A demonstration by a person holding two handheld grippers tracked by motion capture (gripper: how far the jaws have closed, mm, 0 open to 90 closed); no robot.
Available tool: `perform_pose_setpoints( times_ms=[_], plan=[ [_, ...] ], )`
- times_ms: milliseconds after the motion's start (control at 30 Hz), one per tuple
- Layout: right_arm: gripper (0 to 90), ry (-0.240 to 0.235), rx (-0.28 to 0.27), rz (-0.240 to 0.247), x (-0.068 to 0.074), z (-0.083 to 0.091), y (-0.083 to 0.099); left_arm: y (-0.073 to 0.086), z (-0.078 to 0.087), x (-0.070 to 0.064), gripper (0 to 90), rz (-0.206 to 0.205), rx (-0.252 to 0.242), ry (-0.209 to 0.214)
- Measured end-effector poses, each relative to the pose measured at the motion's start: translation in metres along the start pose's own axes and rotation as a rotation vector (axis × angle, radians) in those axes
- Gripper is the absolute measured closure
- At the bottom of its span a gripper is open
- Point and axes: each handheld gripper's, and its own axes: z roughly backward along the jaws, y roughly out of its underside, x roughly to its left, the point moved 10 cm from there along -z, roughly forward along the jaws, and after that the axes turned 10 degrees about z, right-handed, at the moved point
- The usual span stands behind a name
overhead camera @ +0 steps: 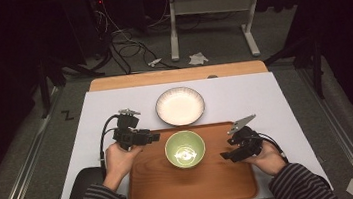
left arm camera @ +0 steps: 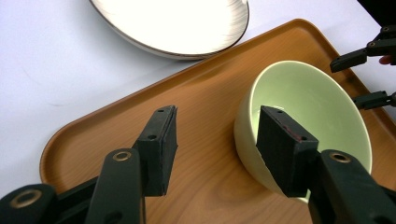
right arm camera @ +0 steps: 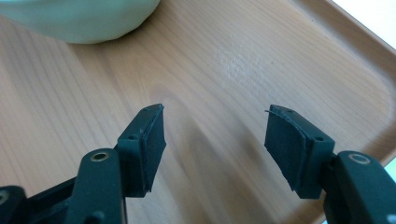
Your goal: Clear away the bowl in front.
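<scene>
A: Where is the green bowl (overhead camera: 185,149) sitting?
B: It is sitting upright on the wooden tray (overhead camera: 160,192), toward the tray's far edge; the white plate (overhead camera: 180,106) is lying just beyond the tray on the white tabletop (overhead camera: 264,94)

A: What is the left gripper (overhead camera: 154,137) doing?
B: It is hovering at the bowl's left side with its jaws standing wide; in the left gripper view one jaw is overlapping the bowl's near rim and the other is hanging over bare tray; I cannot tell whether either is touching the bowl

A: And the right gripper (overhead camera: 226,156)?
B: It is hanging over the tray to the bowl's right, jaws spread wide and holding nothing; in the right gripper view the bowl is lying beyond the jaw tips, apart from them
</scene>
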Motion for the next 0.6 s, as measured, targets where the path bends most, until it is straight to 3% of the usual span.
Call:
perform_pose_setpoints(
  times_ms=[600],
  plan=[
    [39.5, 0.001, 0.002, 0.007, 0.0, 0.0, 0.0, 0.009, 0.0, 0.011, 47.3, 0.031, 0.012, -0.017]
  ],
)
